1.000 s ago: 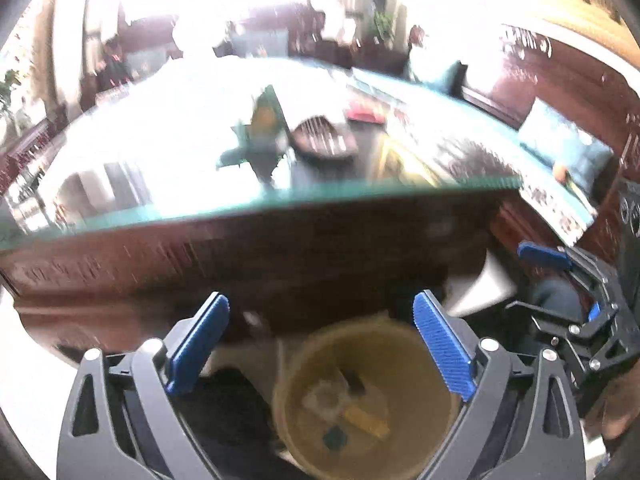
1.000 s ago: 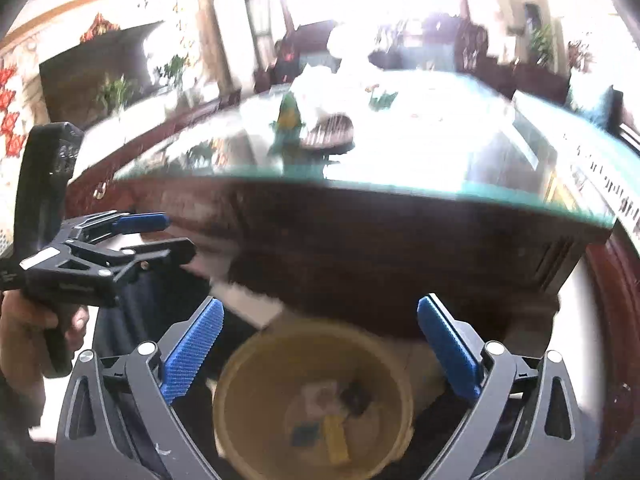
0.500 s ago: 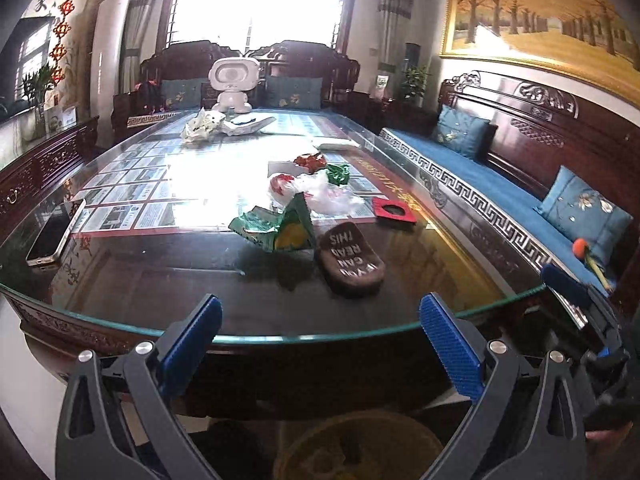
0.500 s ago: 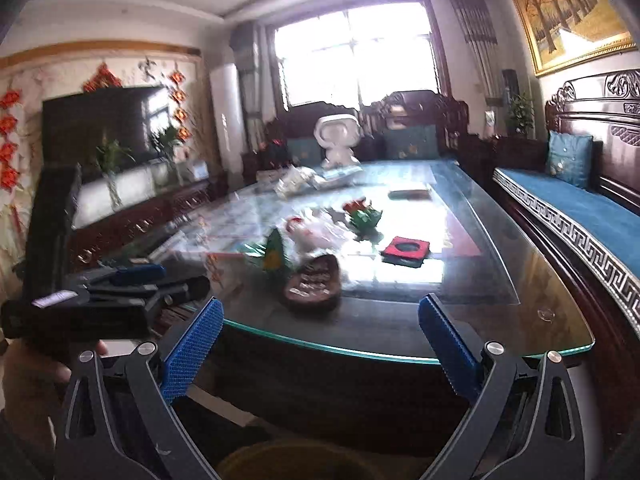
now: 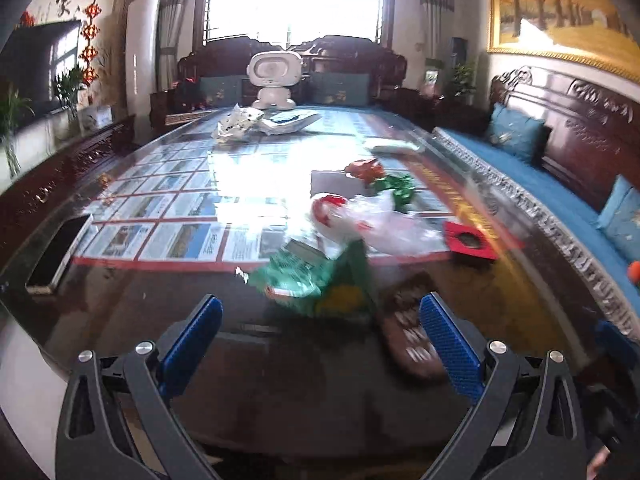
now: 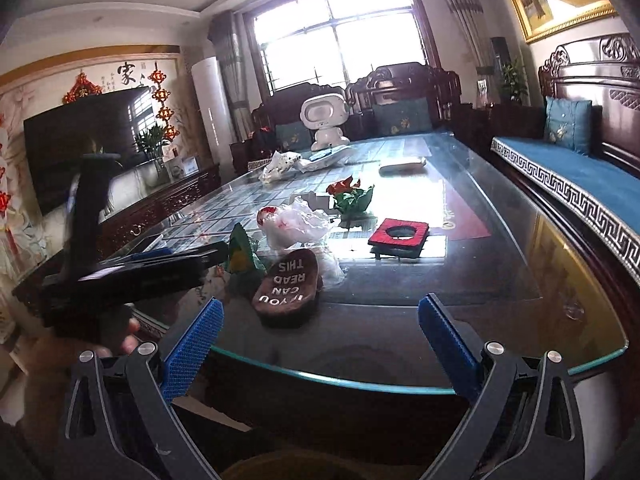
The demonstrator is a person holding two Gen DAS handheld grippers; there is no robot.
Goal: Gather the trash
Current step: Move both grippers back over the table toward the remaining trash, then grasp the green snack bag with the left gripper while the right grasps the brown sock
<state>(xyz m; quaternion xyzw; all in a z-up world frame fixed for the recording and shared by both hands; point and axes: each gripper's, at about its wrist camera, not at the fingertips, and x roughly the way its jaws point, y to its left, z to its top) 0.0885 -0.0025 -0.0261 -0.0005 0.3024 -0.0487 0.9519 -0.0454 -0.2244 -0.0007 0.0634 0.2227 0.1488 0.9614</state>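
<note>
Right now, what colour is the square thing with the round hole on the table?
Red top on a dark base, clearest in the right wrist view.

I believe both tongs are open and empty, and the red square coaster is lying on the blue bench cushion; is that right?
Not quite: the red square coaster lies on the glass table, not on the bench, as the right wrist view shows. The rest holds: the left tongs and the right tongs are both open and empty.
</note>
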